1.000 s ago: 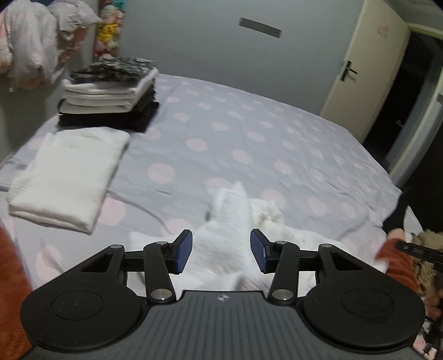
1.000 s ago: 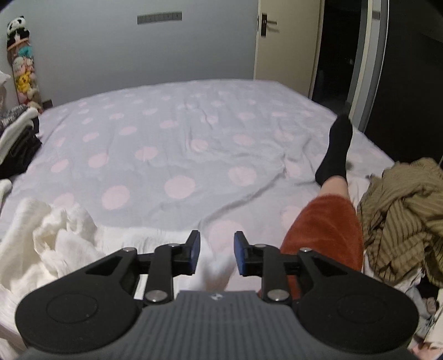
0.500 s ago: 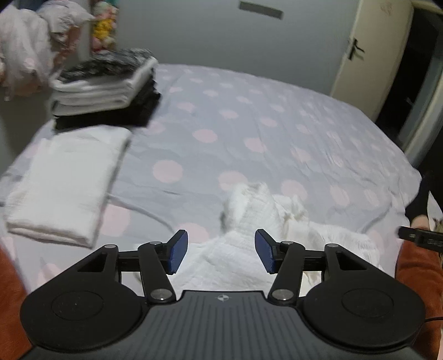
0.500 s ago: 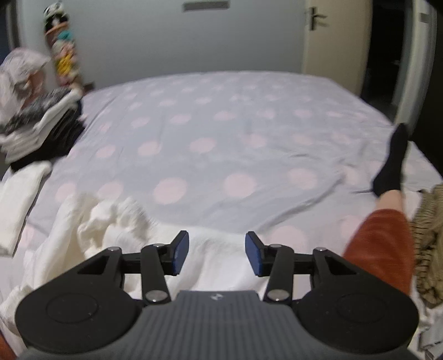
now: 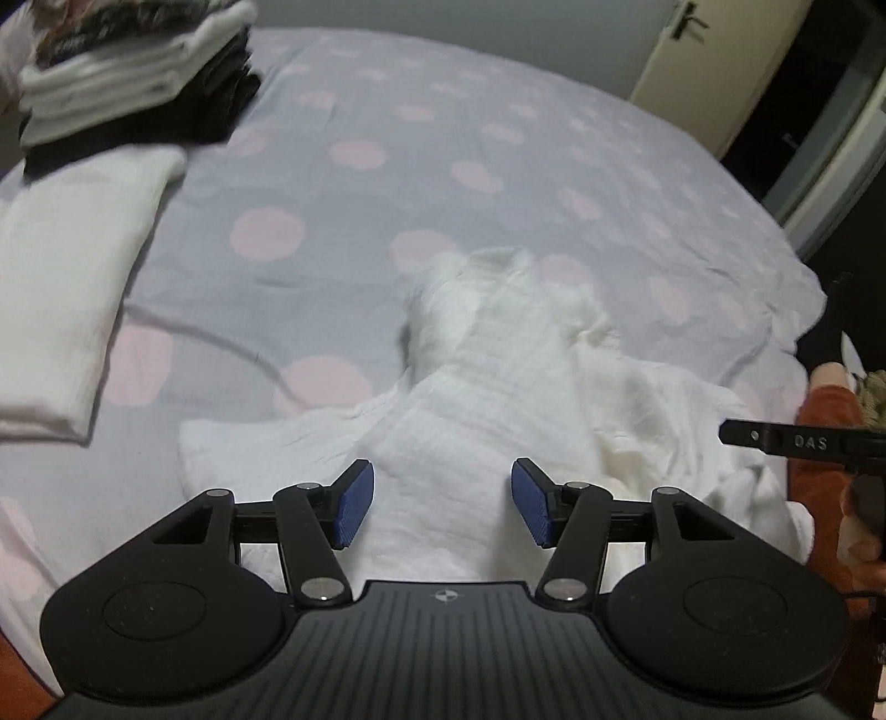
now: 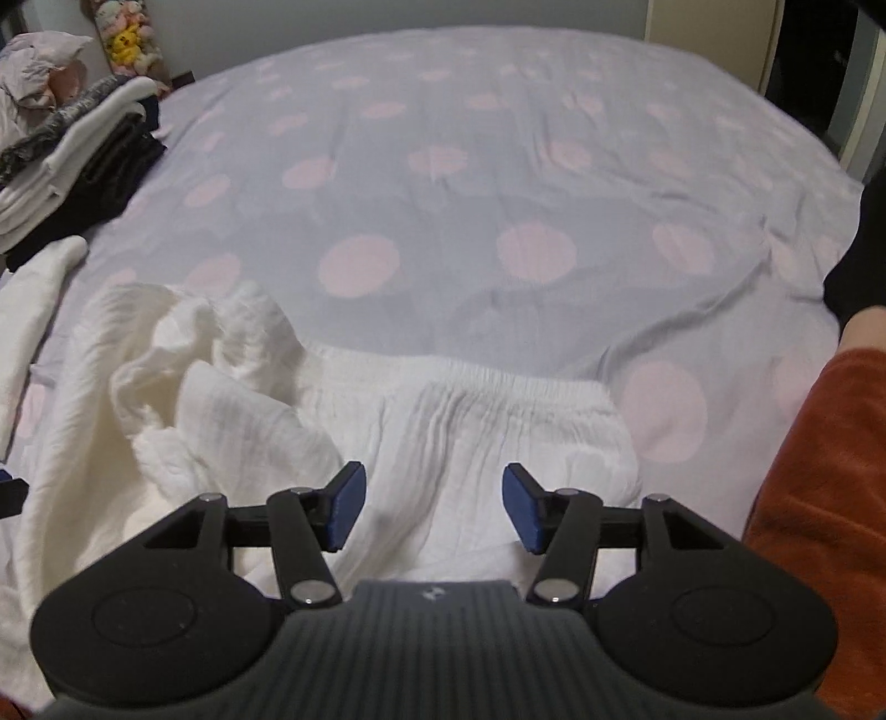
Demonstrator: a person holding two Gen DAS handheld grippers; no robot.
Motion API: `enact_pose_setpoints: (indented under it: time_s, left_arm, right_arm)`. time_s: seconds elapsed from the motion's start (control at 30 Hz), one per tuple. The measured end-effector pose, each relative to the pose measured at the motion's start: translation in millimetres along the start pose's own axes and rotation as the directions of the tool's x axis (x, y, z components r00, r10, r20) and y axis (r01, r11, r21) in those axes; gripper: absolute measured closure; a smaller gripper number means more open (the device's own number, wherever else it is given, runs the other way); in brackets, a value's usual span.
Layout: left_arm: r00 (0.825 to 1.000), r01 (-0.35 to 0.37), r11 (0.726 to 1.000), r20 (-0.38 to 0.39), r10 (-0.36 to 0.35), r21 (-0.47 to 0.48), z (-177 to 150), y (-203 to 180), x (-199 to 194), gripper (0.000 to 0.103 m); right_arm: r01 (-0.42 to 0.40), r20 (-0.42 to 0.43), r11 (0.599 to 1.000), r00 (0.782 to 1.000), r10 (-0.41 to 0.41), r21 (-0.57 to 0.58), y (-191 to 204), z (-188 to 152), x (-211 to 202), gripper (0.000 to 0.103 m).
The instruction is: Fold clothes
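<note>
Both grippers, left (image 5: 442,510) and right (image 6: 431,508), gape over white garment (image 6: 470,432); apparently "DAS" lettering (image 5: 809,442).

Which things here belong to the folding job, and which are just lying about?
Job:
- white garment, unfolded on the bed
- folded white cloth
- stack of folded clothes
- left gripper and right gripper, both open

Lying about:
- plush toys
- door
- spotted bedsheet
</note>
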State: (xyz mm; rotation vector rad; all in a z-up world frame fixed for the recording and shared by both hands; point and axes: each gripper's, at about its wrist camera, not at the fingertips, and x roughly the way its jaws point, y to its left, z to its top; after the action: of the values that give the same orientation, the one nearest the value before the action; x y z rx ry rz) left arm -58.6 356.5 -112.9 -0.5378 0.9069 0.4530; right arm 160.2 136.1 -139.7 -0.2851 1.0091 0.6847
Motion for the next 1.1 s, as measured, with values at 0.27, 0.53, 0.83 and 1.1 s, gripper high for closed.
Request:
enact_pose_setpoints:
  time_s: [0.27,0.53,0.83,1.1]
  left_arm:
    - [0.997,0.074,0.997,-0.031,-0.074,-0.02,5,-16,22,0.038]
    - [0.999,-0.007,0.999,-0.033,0.006,-0.034,-3,-24,32,0.093]
    - [0.966,-0.122,0.976,0.203,0.159,-0.183,9,9,-36,0.096]
    - [0.947,-0.13,0.927,0.233,0.221,-0.352,14,56,-64,0.096]
  right_arm:
    - [-0.088,-0.071,0.995,0.993,0.09,0.036,9,-1,42,0.046]
    - [-0.067,-0.054,0.998,0.996,0.066,-0.018,26,-7,56,0.09]
    - [0.082,0.229,0.993,0.968,-0.1,0.085,-16,27,-23,0.092]
    - [0.279,0.343,0.895,0.85,-0.399,0.349,-96,35,-92,0.093]
